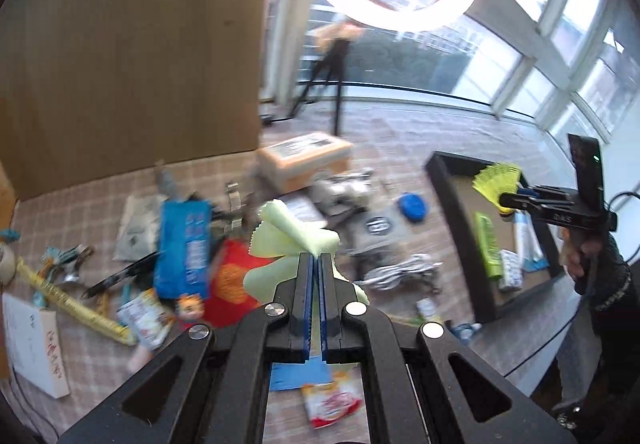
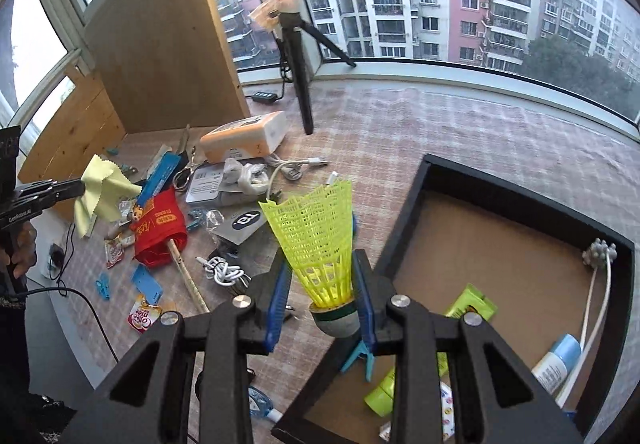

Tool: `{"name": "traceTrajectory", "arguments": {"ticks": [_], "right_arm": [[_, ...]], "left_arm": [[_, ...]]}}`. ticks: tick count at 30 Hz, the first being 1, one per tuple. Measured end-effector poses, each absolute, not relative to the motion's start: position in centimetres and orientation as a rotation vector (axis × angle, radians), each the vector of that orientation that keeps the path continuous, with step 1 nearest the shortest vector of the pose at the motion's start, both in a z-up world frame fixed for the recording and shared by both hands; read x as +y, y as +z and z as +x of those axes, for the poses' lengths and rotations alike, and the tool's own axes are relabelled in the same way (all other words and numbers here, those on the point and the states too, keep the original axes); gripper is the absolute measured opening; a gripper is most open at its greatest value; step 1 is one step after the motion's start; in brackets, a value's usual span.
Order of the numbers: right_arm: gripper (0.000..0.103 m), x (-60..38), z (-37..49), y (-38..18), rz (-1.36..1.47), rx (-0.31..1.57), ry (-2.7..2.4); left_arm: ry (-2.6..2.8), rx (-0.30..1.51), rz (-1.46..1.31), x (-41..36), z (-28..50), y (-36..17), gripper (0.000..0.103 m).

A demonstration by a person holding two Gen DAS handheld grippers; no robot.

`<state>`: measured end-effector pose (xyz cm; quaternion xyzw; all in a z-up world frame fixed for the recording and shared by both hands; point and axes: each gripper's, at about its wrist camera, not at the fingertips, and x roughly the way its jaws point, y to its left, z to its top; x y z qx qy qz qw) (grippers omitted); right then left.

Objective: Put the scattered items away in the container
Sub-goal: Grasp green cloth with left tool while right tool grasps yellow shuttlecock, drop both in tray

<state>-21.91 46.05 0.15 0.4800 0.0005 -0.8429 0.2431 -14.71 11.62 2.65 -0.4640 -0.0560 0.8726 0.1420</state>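
My left gripper (image 1: 319, 258) is shut on a pale green cloth (image 1: 288, 232), which hangs lifted above the cluttered table. The right wrist view shows the same gripper (image 2: 82, 186) and cloth (image 2: 106, 192) at the far left. My right gripper (image 2: 320, 258) is shut on a yellow plastic shuttlecock (image 2: 316, 228), its white cork pinched between the blue pads and its skirt pointing up. It hovers at the near left rim of the black tray (image 2: 424, 180). From the left wrist, the right gripper (image 1: 503, 202) holds the shuttlecock (image 1: 496, 180) over the tray (image 1: 452, 204).
In the tray lie a green tube (image 2: 470, 304), a blue-capped bottle (image 2: 558, 362) and a white massage stick (image 2: 600, 256). Left of it are scattered a red packet (image 2: 160, 232), an orange-white box (image 2: 244, 140), white cables (image 2: 256, 172), a ruler (image 2: 188, 276) and snack sachets. A tripod (image 2: 300, 76) stands behind.
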Motion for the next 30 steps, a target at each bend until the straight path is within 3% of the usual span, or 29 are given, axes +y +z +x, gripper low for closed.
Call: {"name": "traceTrajectory", "arguments": {"ticks": [15, 17, 18, 19, 20, 21, 30], "right_arm": [[0.03, 61.5, -18.0, -0.7, 1.487, -0.163, -2.629], [0.036, 62.7, -17.8, -1.1, 1.514, -0.184, -2.647], [0.038, 63.3, -17.8, -1.3, 1.531, -0.195, -2.655], [0.048, 63.7, -17.8, -1.6, 1.559, -0.203, -2.664], [0.06, 64.0, -17.8, -1.8, 1.593, -0.209, -2.679], [0.061, 64.2, -17.8, -2.0, 1.607, -0.215, -2.697], [0.061, 61.5, -18.7, -1.3, 1.498, -0.193, -2.658]], "left_arm": [[2.129, -0.008, -1.186, 33.7, -17.2, 3.8, 0.002], [2.114, 0.006, -1.18, 36.0, -17.2, 3.7, 0.003], [2.114, 0.008, -1.179, 37.0, -17.2, 3.6, 0.008], [2.104, 0.018, -1.203, 38.0, -17.3, 3.2, 0.03], [2.098, 0.031, -1.231, 38.8, -17.4, 2.8, 0.042], [2.105, 0.042, -1.232, 39.4, -17.2, 2.5, 0.049], [2.181, 0.15, -1.263, 37.7, -16.6, 0.6, 0.046]]}}
